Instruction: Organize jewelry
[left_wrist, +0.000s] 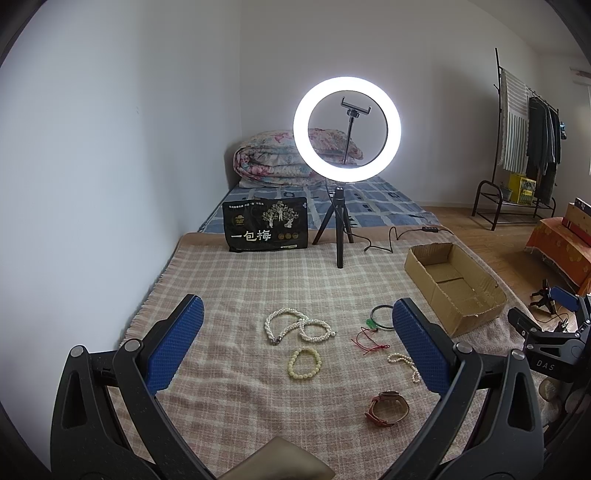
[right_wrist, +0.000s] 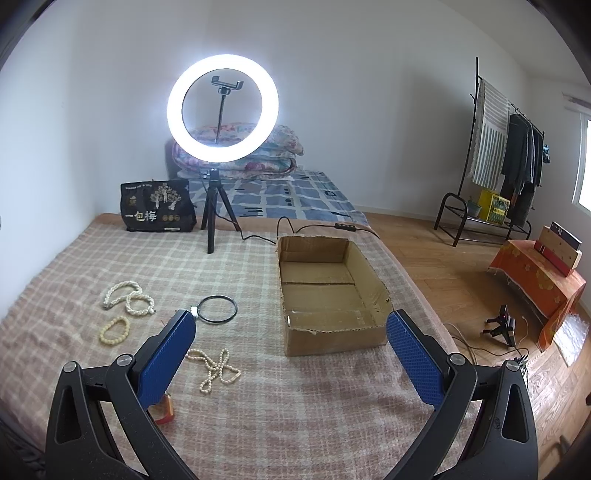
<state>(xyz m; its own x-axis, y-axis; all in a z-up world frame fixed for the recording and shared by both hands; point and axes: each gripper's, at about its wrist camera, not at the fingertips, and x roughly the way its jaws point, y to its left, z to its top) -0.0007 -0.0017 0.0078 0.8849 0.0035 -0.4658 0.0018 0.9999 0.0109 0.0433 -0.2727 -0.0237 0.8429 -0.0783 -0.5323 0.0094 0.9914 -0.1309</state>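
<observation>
While both claws hang above the checked blanket (right_wrist: 258, 406) on the bed, each stands wide with nothing between its blue pads. The left claw (left_wrist: 295, 343) frames most of the jewelry: a twisted pearl necklace (left_wrist: 286, 325) lies straight ahead of it, a cream bead bracelet (left_wrist: 304, 363) just nearer, and a red cord (left_wrist: 369, 341) with a small green piece toward its right pad. A thin black ring (left_wrist: 382, 317) lies partly behind that pad, as does a small pearl strand (left_wrist: 402, 363). Nearest the front edge of the bed, a watch with a brown strap (left_wrist: 386, 408) rests on the blanket.

The right claw (right_wrist: 291, 349) hangs further toward the right edge of the bed, its pads spread wide. Just beside its left pad lies the small pearl strand, looped over itself, and the black ring sits just beyond that pad's tip. Between the pads, further off, stands an open cardboard box (right_wrist: 332, 338) near the right edge of the bed; nothing shows inside it. The pearl necklace and the bead bracelet lie well apart from the box, toward the left edge.

Toward the far end of the blanket a lit ring light (right_wrist: 221, 109) stands on a small tripod, with a black printed bag (right_wrist: 159, 206) just beside it on the left. A folded floral quilt (right_wrist: 255, 151) lies at the far end of the bed.
</observation>
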